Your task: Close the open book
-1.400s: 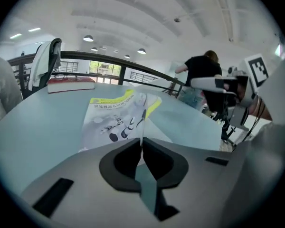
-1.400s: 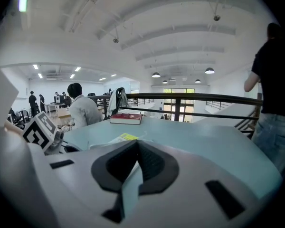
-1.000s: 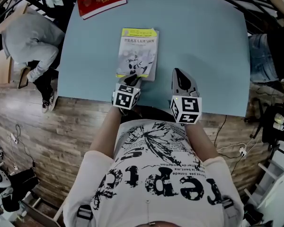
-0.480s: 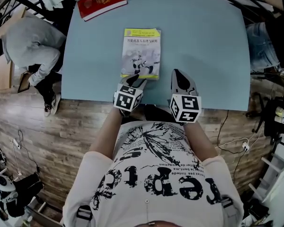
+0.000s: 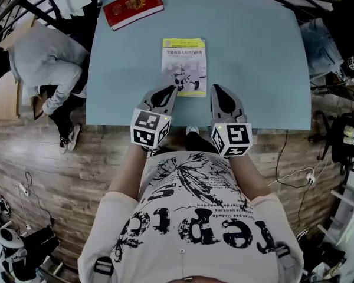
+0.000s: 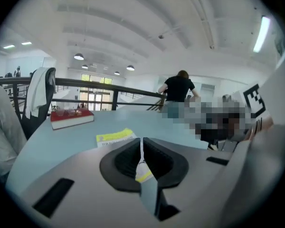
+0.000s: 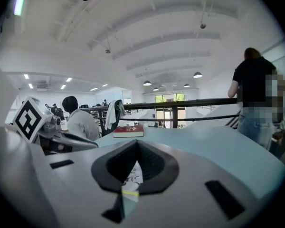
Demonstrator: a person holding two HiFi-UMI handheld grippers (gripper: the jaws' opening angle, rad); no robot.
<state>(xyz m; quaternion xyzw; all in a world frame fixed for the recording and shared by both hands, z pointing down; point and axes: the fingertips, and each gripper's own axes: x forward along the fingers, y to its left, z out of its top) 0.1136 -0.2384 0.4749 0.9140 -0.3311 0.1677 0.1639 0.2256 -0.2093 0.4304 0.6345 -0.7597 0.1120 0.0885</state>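
The left claw (image 5: 168, 91) is closing on nothing, tips nearly met; the right claw (image 5: 219, 91) is together, empty. Just beyond them the book (image 5: 184, 66) lies flat, already shut, on the worktop (image 5: 253, 52); it looks a light, bendy, slick paperback, best taken at its free edge

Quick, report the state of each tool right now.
Left tool: jaws closing, nearly together, nothing between them.
Right tool: closed, empty.
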